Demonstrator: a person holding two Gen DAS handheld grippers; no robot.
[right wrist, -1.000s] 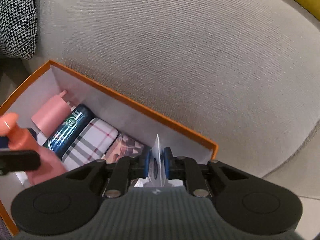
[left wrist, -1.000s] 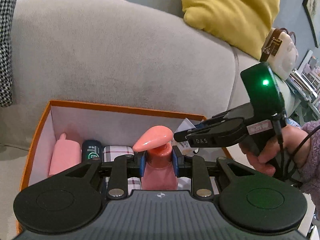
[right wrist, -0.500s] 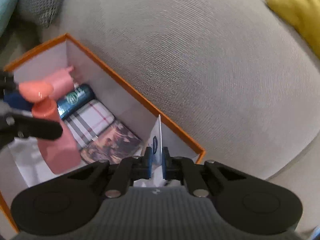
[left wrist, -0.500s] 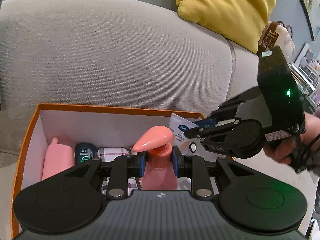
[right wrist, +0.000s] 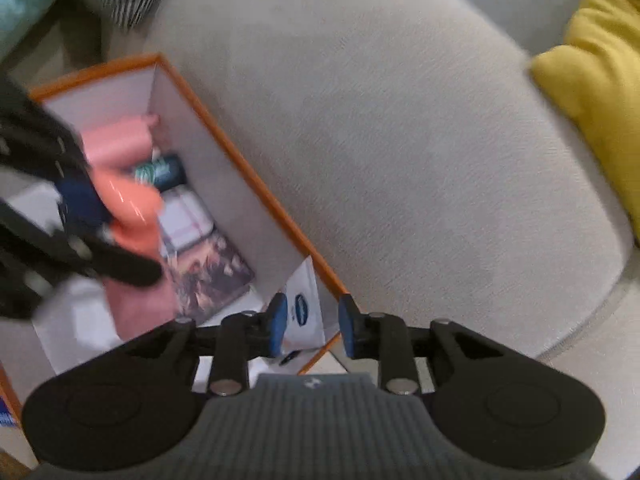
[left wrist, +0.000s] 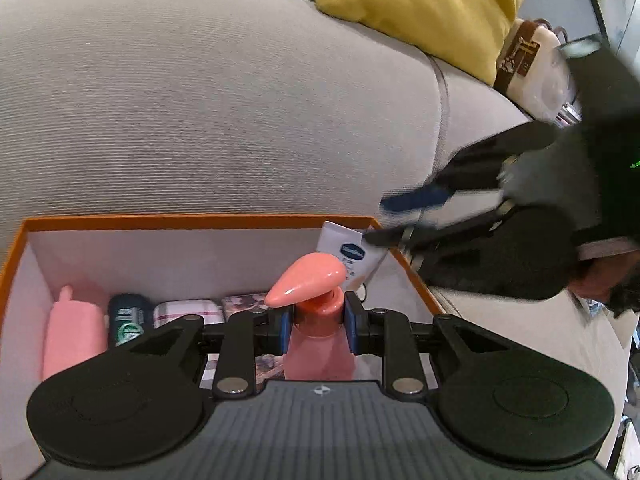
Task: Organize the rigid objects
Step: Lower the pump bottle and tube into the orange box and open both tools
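So the left gripper [left wrist: 316, 326] is clamped on the neck of a pink pump bottle [left wrist: 320, 344], standing upright over the orange box [left wrist: 192, 221] on the grey sofa [left wrist: 200, 112]. The right gripper [right wrist: 310, 330] has its jaws apart around a white tube [right wrist: 306, 312], which leans in the box corner at about 2 o'clock from the bottle. A pink bottle [left wrist: 74, 332], a dark can [left wrist: 130, 320] and a plaid case [left wrist: 188, 310] line the back wall.

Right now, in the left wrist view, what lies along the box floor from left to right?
Pink bottle → dark green tube → plaid case → pump bottle held in the left gripper → white tube leaning in the right corner.
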